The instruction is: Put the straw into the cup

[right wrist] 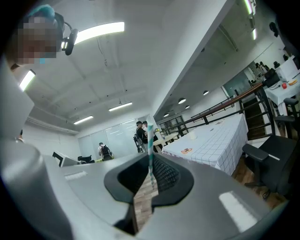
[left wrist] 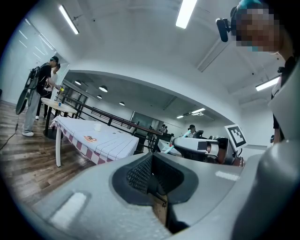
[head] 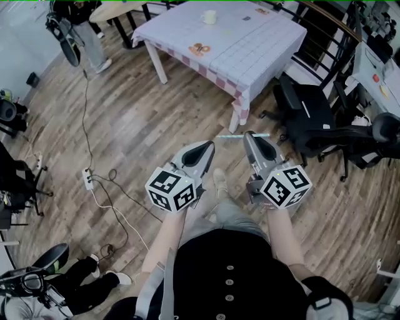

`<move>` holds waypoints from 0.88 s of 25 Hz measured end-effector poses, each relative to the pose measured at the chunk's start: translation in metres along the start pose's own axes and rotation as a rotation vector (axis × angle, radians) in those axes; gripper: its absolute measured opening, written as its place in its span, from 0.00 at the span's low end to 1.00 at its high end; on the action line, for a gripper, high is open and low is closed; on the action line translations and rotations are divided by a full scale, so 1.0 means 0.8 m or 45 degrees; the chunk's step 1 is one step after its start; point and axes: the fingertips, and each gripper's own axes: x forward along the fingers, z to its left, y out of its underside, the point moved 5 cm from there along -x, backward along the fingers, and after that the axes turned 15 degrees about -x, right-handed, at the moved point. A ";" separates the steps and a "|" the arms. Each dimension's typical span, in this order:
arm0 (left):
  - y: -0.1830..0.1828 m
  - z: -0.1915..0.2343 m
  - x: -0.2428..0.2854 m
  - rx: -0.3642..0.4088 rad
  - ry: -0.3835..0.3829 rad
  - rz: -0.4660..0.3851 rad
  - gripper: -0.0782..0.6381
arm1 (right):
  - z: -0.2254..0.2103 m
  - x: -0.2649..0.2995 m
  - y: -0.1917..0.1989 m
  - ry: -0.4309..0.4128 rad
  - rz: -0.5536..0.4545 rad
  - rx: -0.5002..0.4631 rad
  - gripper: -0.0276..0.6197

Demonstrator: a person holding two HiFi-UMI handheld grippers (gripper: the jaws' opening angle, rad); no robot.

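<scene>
The white cup stands on the far table, which has a white checked cloth. A pale teal-striped straw lies crosswise at the tip of my right gripper, whose jaws are shut on it. In the right gripper view the straw rises upright from between the pads, and the cup is small on the table ahead. My left gripper is level beside it, shut with nothing held. The left gripper view shows the cup far off and the straw in the other gripper. Both grippers hang over wood floor, well short of the table.
Black office chairs crowd the right, next to the table's corner. A power strip with cables lies on the floor at left. A person stands at the far left by another table. An orange print marks the cloth.
</scene>
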 end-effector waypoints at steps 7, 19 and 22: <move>-0.035 0.052 0.065 0.056 -0.057 0.066 0.11 | -0.070 0.075 -0.016 0.017 -0.021 0.015 0.08; -0.135 0.136 0.181 0.029 -0.099 0.002 0.11 | -0.181 0.214 -0.047 -0.064 -0.011 -0.034 0.08; -0.154 0.154 0.203 0.032 -0.118 -0.014 0.11 | -0.210 0.239 -0.054 -0.063 -0.019 -0.029 0.08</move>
